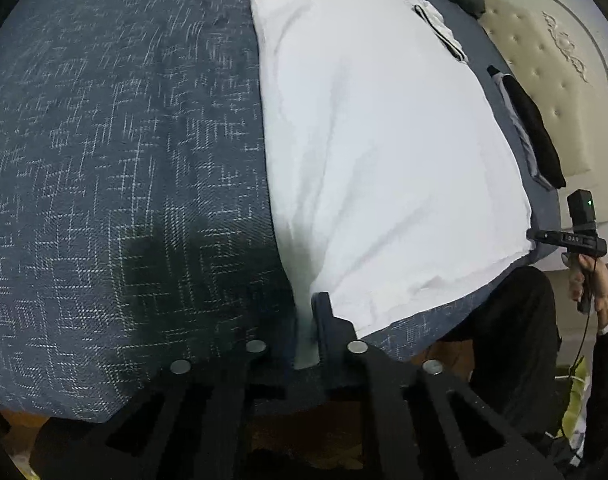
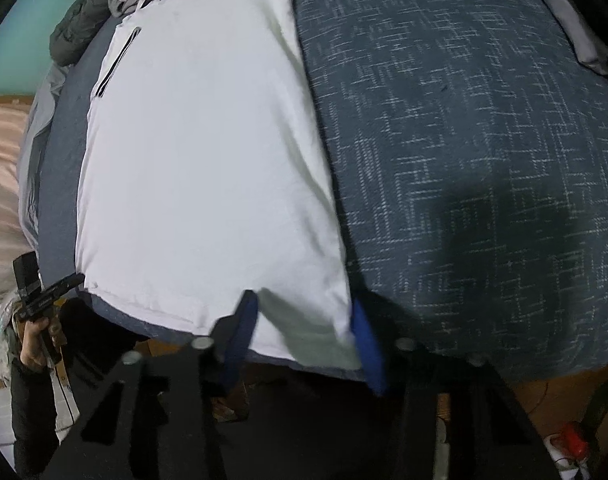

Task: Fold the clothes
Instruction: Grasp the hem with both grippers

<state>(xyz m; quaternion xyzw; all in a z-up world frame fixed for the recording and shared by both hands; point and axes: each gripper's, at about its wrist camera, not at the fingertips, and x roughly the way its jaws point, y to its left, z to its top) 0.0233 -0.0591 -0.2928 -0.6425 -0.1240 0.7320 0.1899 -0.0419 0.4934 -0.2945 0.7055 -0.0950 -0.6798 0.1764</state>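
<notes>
A white garment (image 1: 376, 152) with black trim lies flat along a dark blue patterned bedspread (image 1: 124, 140). My left gripper (image 1: 315, 312) stands at the garment's near left corner, its jaws shut on a strip of the white hem. In the right wrist view the same white garment (image 2: 200, 168) fills the left half. My right gripper (image 2: 304, 324) straddles its near right corner. The blue fingers (image 2: 366, 344) stand apart, with flat cloth between them and no pinch visible. Each view shows the other hand (image 1: 596, 284) (image 2: 36, 344) holding its tool at the opposite corner.
A black garment (image 1: 532, 128) lies at the bed's edge beside a beige tufted headboard (image 1: 564, 72). A dark green jacket (image 2: 80, 24) sits at the far end. Pink bedding (image 2: 0, 168) shows far left. The bed's near edge drops to a wooden floor (image 2: 544, 392).
</notes>
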